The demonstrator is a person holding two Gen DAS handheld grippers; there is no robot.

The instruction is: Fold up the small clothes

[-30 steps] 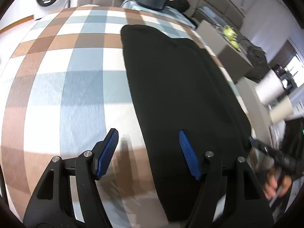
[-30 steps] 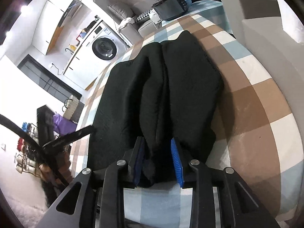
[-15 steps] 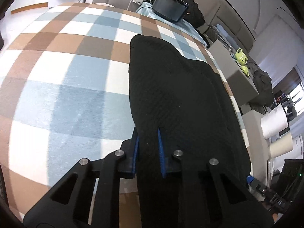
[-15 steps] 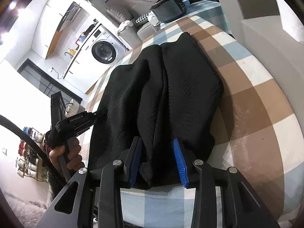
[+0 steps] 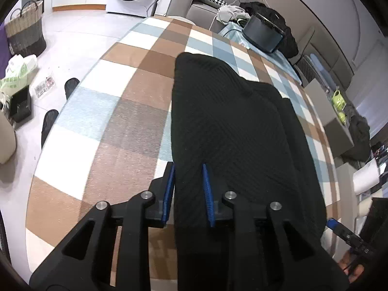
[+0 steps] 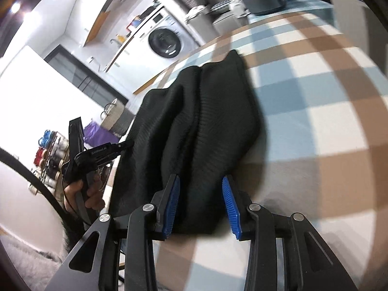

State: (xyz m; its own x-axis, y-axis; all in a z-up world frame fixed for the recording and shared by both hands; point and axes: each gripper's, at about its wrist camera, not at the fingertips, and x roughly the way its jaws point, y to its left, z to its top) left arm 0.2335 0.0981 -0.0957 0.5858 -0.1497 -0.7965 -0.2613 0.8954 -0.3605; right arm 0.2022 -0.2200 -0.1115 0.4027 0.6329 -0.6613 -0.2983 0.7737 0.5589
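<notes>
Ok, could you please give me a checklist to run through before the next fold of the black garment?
1. Left gripper jaws, just been closing, clamp the black garment: ok.
2. Right gripper grip: fabric between jaws, which have just been opening; firm contact: cannot tell.
3. Both grippers at the garment's near end: ok.
4. Garment smooth: long ridges down its middle: not ok.
5. Bare checked tablecloth beside the garment: ok.
</notes>
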